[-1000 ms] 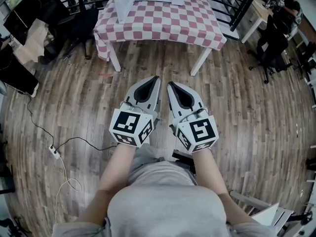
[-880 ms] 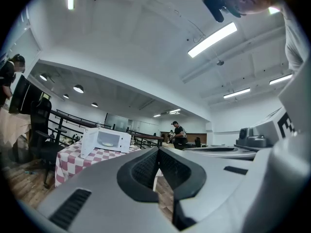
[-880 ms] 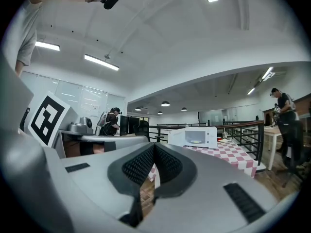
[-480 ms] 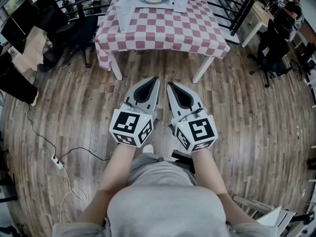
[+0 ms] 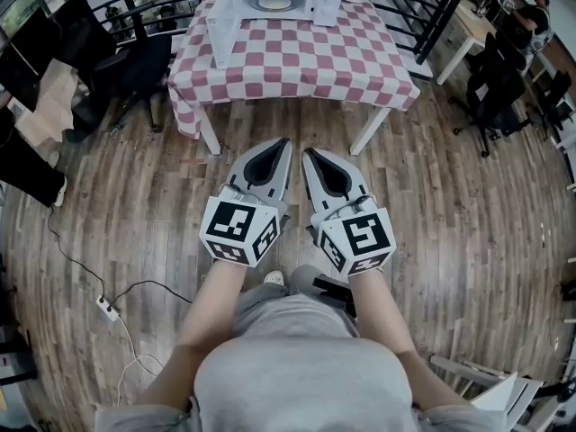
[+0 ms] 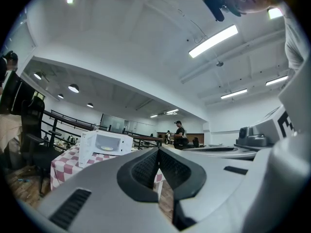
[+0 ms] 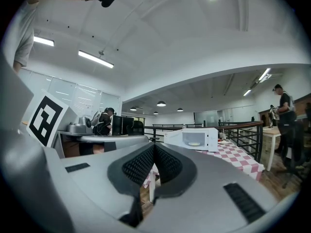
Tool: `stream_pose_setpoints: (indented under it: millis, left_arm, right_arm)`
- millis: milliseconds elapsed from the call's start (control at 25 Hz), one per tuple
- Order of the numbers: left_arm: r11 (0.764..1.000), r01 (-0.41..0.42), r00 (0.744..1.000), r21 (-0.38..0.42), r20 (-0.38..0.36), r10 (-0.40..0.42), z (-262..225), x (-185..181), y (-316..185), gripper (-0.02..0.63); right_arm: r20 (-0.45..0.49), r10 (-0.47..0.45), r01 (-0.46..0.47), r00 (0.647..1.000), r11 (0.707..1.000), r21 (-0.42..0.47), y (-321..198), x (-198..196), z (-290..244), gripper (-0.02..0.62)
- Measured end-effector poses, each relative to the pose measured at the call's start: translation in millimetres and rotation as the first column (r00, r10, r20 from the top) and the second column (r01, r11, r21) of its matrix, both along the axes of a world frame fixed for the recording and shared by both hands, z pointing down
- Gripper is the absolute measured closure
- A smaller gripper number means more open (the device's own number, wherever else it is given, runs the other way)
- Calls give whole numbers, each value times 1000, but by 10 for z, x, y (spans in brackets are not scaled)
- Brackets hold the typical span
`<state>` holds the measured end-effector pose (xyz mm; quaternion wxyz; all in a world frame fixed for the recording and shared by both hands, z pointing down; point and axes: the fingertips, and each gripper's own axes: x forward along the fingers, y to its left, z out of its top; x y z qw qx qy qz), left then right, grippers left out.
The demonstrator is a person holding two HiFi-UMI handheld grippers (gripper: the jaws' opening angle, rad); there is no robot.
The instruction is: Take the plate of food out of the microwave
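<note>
A wood-plank floor (image 5: 468,241) in mixed browns fills the room. At the far side a table (image 5: 297,61) on white legs wears a red-and-white checked cloth, with a black railing (image 5: 418,12) behind it. Black office chairs (image 5: 135,57) sit off its left edge, and a white desk (image 5: 463,39) stands beyond its right corner. A power strip (image 5: 108,309) lies on the floor. The white ceiling (image 6: 136,42) carries strip lights (image 6: 214,40) and round lamps (image 7: 161,103).

Two grey wedge-shaped plastic tools are seen, the left gripper (image 5: 284,144) and the right gripper (image 5: 307,154), each lined with black ribbed pads (image 5: 267,162) and backed by a white cube with black square markers (image 5: 238,230). A grey short-sleeved T-shirt (image 5: 297,372) is worn.
</note>
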<state>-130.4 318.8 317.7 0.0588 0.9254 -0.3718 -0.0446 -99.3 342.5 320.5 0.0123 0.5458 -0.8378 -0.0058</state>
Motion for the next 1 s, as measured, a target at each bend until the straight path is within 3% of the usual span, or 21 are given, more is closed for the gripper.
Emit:
stream_pose_setpoints:
  millis: [520, 1000]
  left_arm:
    - [999, 45, 999, -18, -24, -46, 60, 114, -625, 603]
    - [996, 84, 996, -23, -11, -84, 100, 551, -1349, 603]
  right_arm:
    - [-14, -27, 27, 1000, 1000, 1, -561, 171, 31, 571]
    - [6, -67, 67, 998, 998, 0, -1369, 615, 34, 571]
